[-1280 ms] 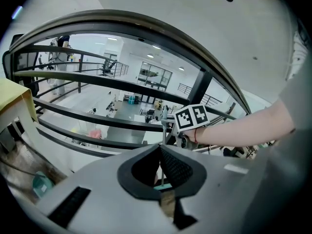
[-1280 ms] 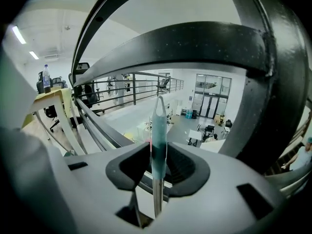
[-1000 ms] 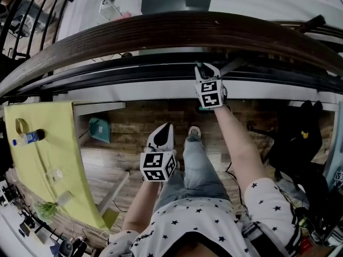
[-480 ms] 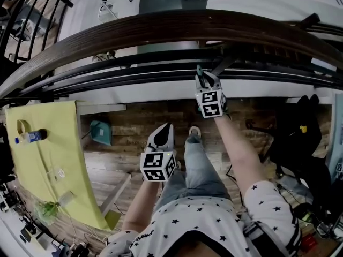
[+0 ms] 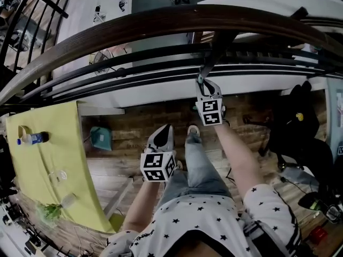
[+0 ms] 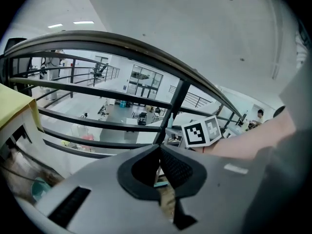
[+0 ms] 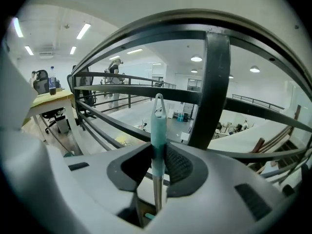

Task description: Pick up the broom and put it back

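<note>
Teal grip on the broom handle [image 7: 158,126] is clamped between the pads of the right gripper [image 7: 157,156], its hanging loop up by the black railing post [image 7: 216,91]. A firm squeeze and an upright handle seem wise, with a gentle lean against the railing so it cannot slide. The left gripper [image 6: 159,164] has its jaws together on nothing. Only the right gripper view shows the loop clearly, only the head view shows the yellow table [image 5: 48,165] beside the person, and no view shows the broom's head.
</note>
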A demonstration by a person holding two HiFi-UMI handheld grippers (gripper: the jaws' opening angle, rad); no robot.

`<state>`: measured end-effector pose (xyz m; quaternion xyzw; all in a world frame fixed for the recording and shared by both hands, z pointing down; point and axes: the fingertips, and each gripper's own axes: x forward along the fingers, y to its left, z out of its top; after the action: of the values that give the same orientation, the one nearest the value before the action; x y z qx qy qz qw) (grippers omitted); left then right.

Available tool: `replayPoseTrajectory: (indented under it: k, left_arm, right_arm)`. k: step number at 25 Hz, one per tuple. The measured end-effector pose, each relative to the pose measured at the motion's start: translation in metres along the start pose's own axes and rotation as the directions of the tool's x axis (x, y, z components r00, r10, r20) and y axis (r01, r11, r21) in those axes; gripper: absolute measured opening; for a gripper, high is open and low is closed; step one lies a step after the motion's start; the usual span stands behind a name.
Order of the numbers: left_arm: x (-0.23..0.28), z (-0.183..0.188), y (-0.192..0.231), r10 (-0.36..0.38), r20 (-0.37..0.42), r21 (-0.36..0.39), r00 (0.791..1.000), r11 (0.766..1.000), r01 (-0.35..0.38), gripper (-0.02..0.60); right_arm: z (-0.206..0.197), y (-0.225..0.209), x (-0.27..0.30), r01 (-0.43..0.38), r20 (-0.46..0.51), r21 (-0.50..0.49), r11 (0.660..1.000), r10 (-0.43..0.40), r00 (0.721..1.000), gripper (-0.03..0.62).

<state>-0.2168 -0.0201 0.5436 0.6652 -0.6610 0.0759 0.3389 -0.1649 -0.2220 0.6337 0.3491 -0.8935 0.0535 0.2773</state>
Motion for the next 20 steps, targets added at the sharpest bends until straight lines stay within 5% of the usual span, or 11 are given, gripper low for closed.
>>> replayPoseTrajectory:
  k: [20]
  left_arm:
    - [-0.084, -0.012, -0.037, -0.102, 0.014, 0.088, 0.995, 0.991, 0.1, 0.011]
  right_arm:
    - [0.004, -0.005, -0.147, 0.193, 0.088, 0.161, 0.968, -0.209, 0.974, 0.077]
